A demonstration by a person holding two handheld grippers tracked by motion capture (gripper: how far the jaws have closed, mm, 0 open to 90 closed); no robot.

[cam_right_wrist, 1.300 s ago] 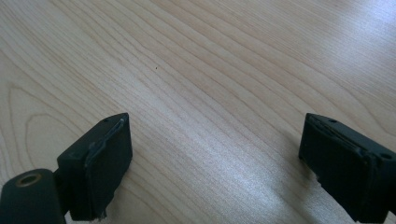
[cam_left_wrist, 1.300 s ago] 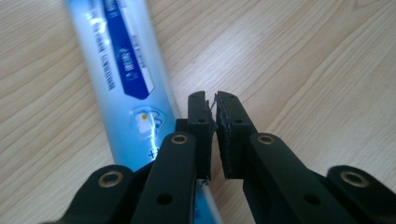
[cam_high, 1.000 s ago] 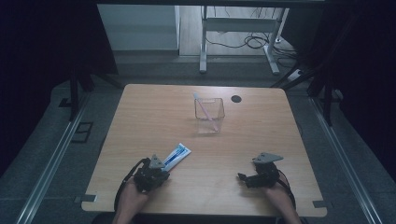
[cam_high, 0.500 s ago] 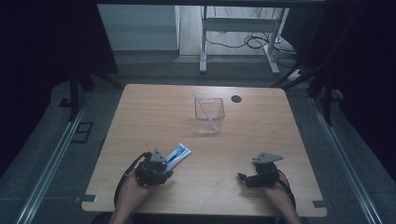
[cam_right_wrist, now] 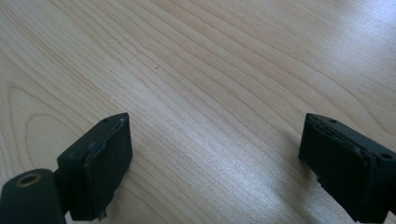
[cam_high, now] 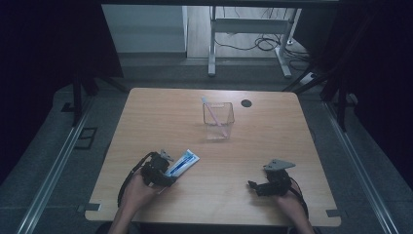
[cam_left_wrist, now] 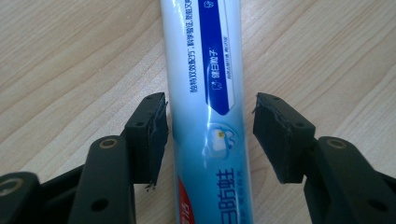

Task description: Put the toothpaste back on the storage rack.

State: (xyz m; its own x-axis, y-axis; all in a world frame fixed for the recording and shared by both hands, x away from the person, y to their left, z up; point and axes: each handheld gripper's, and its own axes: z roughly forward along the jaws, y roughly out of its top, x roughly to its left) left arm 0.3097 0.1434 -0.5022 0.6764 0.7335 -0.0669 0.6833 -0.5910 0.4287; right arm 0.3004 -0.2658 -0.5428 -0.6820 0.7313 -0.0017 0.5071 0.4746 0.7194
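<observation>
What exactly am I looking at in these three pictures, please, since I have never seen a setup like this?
A person sits at a wooden table and holds a hand-operated gripper in each hand; there is no robot arm. The high view looks down from above the person, whose forearms enter at the bottom. The other two pictures come from small cameras riding on the grippers, looking along their black jaws.

On the table lie a toothpaste tube and, farther back, a clear square cup with a pink toothbrush leaning in it.

The left gripper has just been opening: the tube lies between its jaws, with a gap on the right side, so it is not gripped. The right gripper rests open over bare wood, holding nothing.
</observation>
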